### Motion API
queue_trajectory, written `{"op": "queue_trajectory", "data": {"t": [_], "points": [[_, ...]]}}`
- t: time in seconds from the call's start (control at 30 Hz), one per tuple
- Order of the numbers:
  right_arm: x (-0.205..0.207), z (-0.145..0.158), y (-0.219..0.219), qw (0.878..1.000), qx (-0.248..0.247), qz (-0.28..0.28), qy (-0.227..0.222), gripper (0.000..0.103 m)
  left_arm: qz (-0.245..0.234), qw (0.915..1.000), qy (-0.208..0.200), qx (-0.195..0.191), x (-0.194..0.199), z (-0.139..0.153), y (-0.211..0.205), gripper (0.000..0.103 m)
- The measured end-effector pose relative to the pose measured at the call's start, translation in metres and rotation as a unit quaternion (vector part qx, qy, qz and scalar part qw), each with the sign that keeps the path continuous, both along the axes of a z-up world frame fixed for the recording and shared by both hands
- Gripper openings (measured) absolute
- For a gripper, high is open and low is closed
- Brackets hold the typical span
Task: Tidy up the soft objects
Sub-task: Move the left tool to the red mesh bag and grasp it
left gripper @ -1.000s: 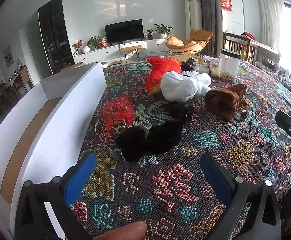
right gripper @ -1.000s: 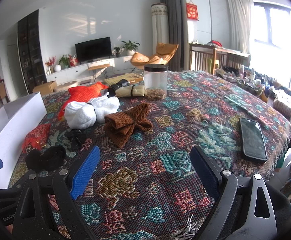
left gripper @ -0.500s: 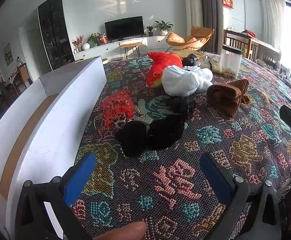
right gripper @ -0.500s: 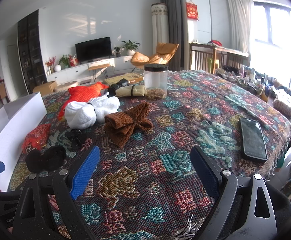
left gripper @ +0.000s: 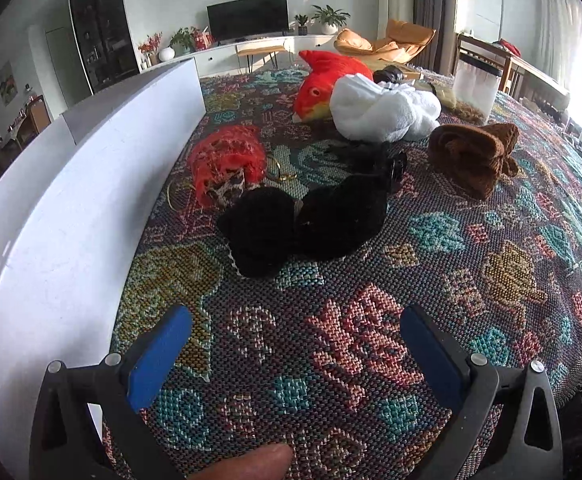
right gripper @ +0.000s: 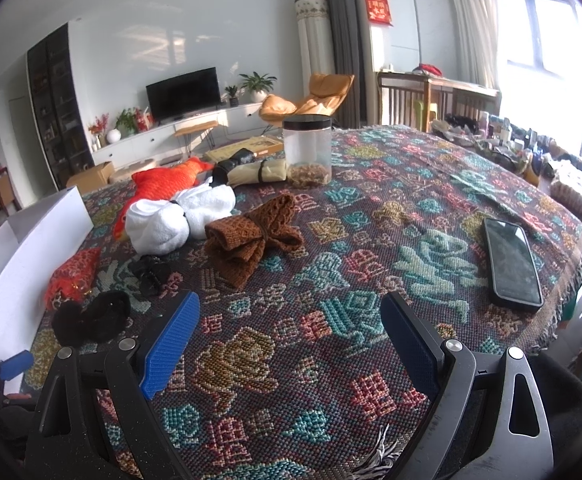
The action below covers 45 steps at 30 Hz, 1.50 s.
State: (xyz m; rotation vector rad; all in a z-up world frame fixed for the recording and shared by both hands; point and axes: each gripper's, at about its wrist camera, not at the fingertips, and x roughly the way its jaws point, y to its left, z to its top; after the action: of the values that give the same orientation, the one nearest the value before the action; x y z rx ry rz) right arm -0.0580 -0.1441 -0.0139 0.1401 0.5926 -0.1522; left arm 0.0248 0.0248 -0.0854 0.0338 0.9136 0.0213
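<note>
Soft objects lie on a patterned tablecloth: a black fluffy item (left gripper: 303,224) (right gripper: 91,320), a red mesh bundle (left gripper: 223,160) (right gripper: 73,276), a red fish plush (left gripper: 327,80) (right gripper: 163,184), a white towel bundle (left gripper: 383,108) (right gripper: 179,220) and a brown knitted roll (left gripper: 475,156) (right gripper: 251,236). A white box (left gripper: 71,208) (right gripper: 31,248) stands at the left. My left gripper (left gripper: 295,344) is open and empty, just short of the black item. My right gripper (right gripper: 291,332) is open and empty, nearer than the brown roll.
A clear jar with a black lid (right gripper: 307,152) (left gripper: 475,92), a tan roll (right gripper: 255,172) and a small black object (right gripper: 151,276) sit on the cloth. A phone (right gripper: 511,264) lies at the right near the table edge.
My left gripper has moved forward and lower, so the black item and red mesh bundle are closer. The right gripper has barely moved.
</note>
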Motion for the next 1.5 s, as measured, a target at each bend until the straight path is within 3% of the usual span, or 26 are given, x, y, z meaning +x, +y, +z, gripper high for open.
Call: {"op": "queue_trajectory", "data": {"t": [0.17,0.6,1.33,1.5], "points": [[0.002,-0.005,-0.015,0.999,0.033,-0.015,0.017,0.094,0.014,0.9985,0.049,-0.018,0.014,-0.02,0.013,0.103],[0.007,-0.007,-0.013,0.999,0.022,-0.019,0.038,0.094,0.02,0.9994,0.019,-0.019,0.041,-0.021,0.02,0.103],[0.01,-0.01,-0.017,0.999,0.028,-0.021,0.041,0.094,0.023,0.9995,0.005,-0.021,0.041,-0.021,0.02,0.103],[0.02,-0.019,-0.014,0.997,0.025,-0.014,0.072,0.094,0.023,0.9995,0.005,-0.021,0.041,-0.021,0.02,0.103]]}}
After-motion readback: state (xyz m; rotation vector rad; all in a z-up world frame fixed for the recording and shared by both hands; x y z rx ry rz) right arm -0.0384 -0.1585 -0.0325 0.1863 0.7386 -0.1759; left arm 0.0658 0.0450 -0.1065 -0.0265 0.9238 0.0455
